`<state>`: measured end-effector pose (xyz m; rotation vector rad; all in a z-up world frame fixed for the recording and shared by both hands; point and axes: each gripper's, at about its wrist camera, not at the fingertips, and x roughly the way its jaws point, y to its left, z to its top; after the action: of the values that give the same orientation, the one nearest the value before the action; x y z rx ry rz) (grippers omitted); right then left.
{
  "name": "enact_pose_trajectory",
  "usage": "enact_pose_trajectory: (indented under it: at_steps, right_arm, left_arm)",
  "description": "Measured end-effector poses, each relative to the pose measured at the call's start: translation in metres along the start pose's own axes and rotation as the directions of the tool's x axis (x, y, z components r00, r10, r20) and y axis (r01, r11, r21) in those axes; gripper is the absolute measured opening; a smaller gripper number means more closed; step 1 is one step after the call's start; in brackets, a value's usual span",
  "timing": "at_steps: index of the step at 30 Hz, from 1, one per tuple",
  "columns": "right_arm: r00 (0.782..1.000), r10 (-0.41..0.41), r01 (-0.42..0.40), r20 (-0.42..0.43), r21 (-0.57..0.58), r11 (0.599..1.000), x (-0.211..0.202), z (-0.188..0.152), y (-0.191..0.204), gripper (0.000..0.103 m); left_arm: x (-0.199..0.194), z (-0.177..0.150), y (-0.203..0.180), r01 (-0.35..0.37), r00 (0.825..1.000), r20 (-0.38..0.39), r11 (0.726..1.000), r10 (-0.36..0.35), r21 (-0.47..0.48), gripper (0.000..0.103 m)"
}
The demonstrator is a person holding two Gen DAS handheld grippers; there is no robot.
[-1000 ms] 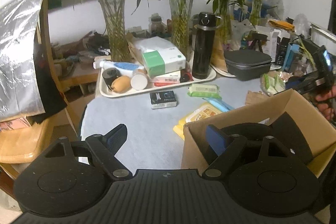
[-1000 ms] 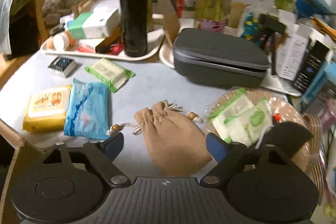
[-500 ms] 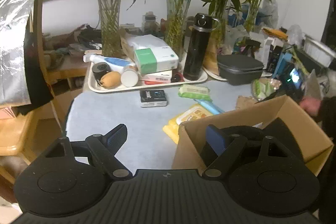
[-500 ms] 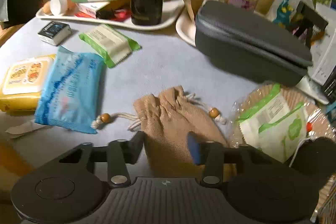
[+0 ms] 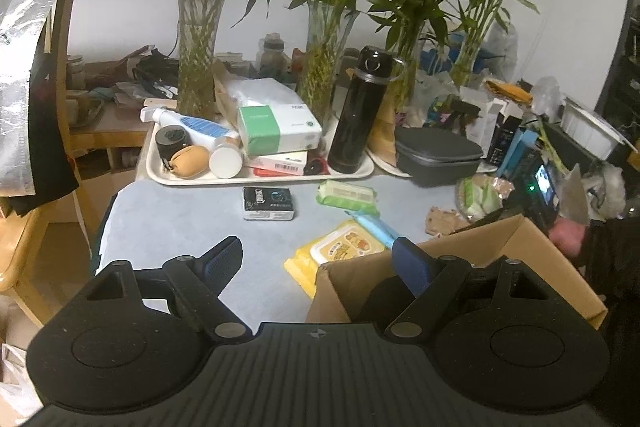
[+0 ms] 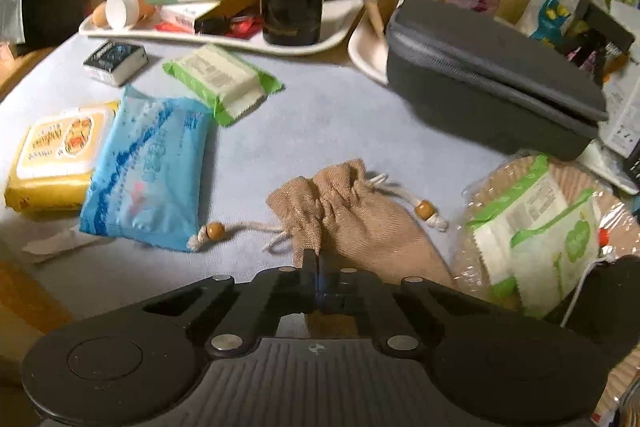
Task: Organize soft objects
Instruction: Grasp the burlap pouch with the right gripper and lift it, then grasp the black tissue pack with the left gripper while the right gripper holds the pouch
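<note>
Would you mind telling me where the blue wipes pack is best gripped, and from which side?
Grip the blue wipes pack across its narrow width at a long edge, coming from above. It lies flat, its left edge against the yellow pack, so the right edge is freer.

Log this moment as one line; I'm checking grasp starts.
right gripper: shut on tan drawstring pouch, on table | left gripper: open, empty, by cardboard box
</note>
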<state>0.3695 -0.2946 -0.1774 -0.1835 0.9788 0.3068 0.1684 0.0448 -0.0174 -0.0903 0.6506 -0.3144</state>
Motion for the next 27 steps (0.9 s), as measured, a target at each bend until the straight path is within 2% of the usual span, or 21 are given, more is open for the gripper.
enact_pose_trajectory:
  at_steps: [8, 14, 27]
  right_arm:
    - [0.994, -0.004, -0.007, 0.110, 0.099, 0.995, -0.041, 0.011, -0.006, 0.002]
    - [0.986, -0.017, -0.006, 0.168, 0.131, 0.991, -0.068, 0.013, -0.002, 0.002]
    - [0.964, -0.025, -0.031, 0.267, 0.205, 0.978, -0.115, 0.003, 0.001, 0.002]
  left_arm:
    - [0.009, 0.010, 0.000, 0.016, 1.000, -0.022, 0.999, -0.017, -0.028, 0.082]
    - [0.019, 0.018, -0.005, 0.018, 0.999, -0.030, 1.000, -0.018, -0.013, 0.082]
    - [0.063, 0.037, 0.001, -0.056, 0.997, -0.059, 0.998, 0.058, 0.028, 0.082]
